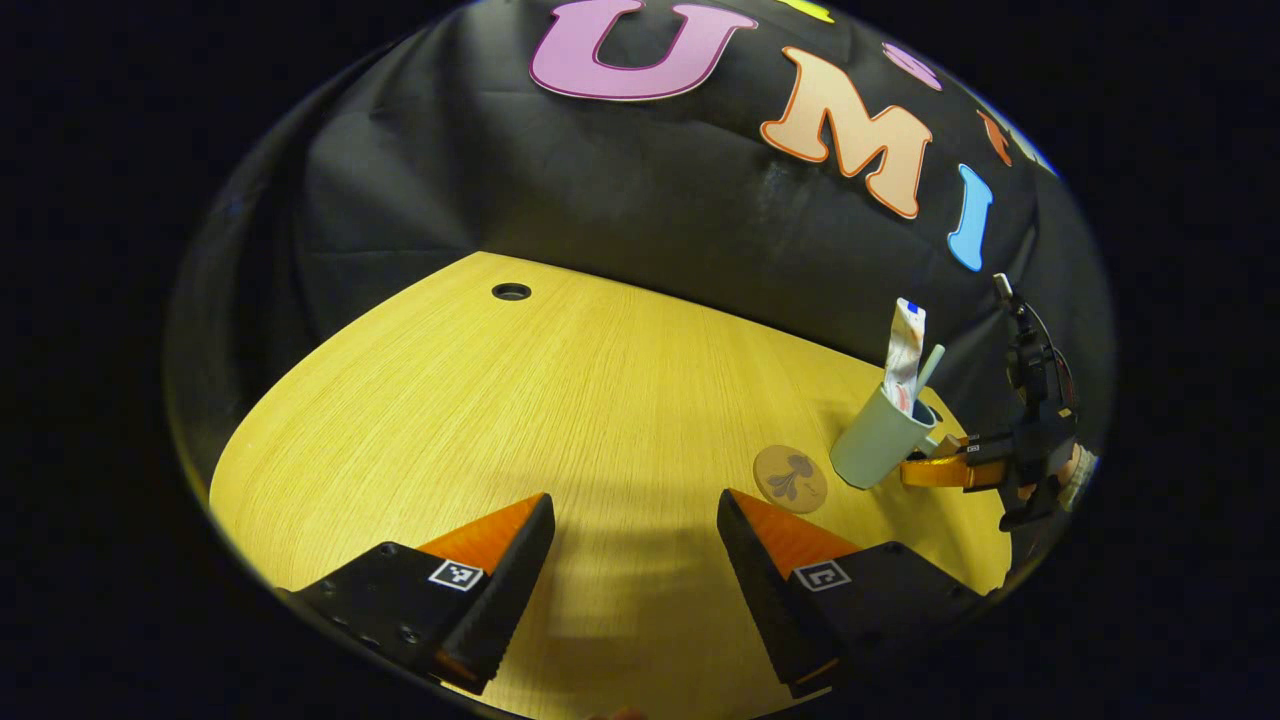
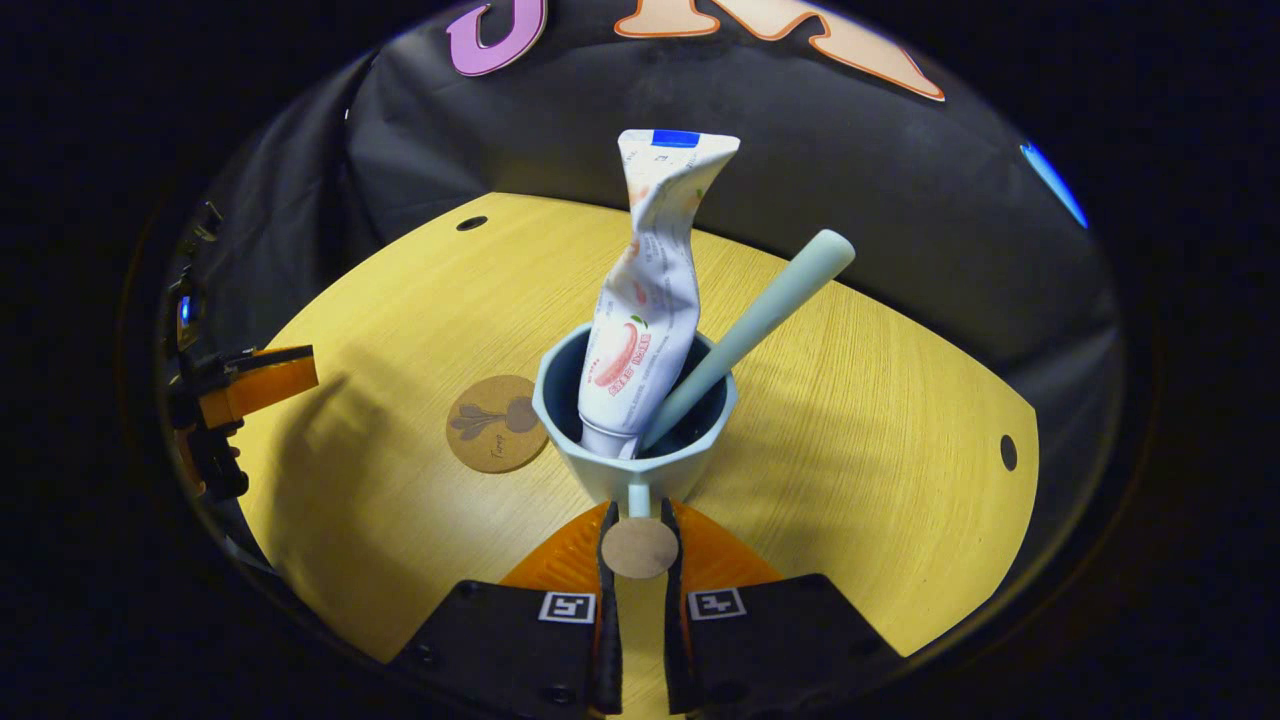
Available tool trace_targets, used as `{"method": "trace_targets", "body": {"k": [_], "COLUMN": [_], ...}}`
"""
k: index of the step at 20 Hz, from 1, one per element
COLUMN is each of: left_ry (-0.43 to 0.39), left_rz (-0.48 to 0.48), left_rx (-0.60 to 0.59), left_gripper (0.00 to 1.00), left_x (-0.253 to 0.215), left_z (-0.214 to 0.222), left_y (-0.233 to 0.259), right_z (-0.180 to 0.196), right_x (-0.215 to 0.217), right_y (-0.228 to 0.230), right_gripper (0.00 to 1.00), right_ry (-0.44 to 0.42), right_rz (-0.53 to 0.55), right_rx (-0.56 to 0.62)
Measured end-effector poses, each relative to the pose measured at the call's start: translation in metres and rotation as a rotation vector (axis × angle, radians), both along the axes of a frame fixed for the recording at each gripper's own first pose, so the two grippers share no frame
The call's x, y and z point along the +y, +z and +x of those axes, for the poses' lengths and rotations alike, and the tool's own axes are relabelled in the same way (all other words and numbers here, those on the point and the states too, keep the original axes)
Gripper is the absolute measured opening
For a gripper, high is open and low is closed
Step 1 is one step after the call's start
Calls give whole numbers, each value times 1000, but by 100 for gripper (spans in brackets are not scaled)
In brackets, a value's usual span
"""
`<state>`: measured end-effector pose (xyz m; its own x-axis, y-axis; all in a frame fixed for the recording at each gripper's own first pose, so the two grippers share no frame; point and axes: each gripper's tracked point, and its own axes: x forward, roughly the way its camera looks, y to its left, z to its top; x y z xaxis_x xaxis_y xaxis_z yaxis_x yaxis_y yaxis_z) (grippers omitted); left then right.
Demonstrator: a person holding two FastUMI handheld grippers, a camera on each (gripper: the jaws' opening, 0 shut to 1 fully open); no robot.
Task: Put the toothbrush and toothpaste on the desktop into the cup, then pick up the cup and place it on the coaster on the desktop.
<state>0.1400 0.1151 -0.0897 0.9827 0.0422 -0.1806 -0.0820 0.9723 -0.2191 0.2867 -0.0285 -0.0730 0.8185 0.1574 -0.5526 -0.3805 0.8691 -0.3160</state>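
Cup (image 2: 634, 440): we see a pale green mug, upright. In the left gripper view it seems to hang tilted just off the desktop (image 1: 560, 400), though we cannot be sure of the gap. Its handle (image 2: 638, 497) points toward the right gripper.

Toothpaste (image 2: 648, 300): we find the white tube standing inside the cup, crimped end up and twisted, its cap down in the dark interior, leaning on the cup's far-left wall.

Toothbrush (image 2: 760, 322): its pale green handle sits in the same cup, slanting up and to the right of the toothpaste; the head is hidden inside.

Coaster (image 2: 497, 423): a round cork disc with a dark plant print lies flat on the desktop, just to the left of the cup and a little farther off; nothing rests on it. In the left gripper view it sits (image 1: 790, 478) beside the cup's base.

Right gripper (image 2: 638, 535): we see its two fingers drawn close together, pinching the cup's handle between them, with a round tan disc at the handle's end sitting between the tips.

Left gripper (image 1: 635, 525): its fingers stand wide apart above bare wood with nothing between them, well to the left of the cup and the coaster.

Desktop holes: a dark round hole (image 1: 511, 291) lies near the far edge, well away from the cup.
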Motion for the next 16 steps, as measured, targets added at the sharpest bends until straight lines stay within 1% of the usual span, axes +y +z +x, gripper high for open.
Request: {"method": "trace_targets", "body": {"k": [7, 8, 9, 10, 12, 14, 15, 16], "left_ry": [0, -2, -3, -5, -8, -6, -6, -6], "left_rz": [2, 0, 0, 0, 2, 9, 12, 14], "left_rx": [-1, -1, 1, 2, 2, 7, 7, 8], "left_gripper": [96, 96, 96, 96, 96, 96, 96, 96], "left_x": [2, 2, 1, 1, -1, -2, -1, -1], "left_z": [-1, -1, -1, -1, -3, -4, -5, -5], "left_y": [-1, -1, -1, -1, -1, -2, -2, -3], "right_z": [-1, -1, 0, 0, 1, 3, 3, 3], "right_x": [-2, -2, -2, 0, -2, -3, -4, -2], "right_y": [-2, -1, -2, -3, -3, 0, 1, 2], "right_gripper": [19, 17, 12, 13, 10, 9, 5, 5], "right_ry": [3, 0, 11, 29, 55, 56, 55, 61], "right_rz": [-33, -37, -37, -35, -10, -14, -15, -21], "right_rx": [24, 20, 17, 18, 26, 3, -11, -25]}}
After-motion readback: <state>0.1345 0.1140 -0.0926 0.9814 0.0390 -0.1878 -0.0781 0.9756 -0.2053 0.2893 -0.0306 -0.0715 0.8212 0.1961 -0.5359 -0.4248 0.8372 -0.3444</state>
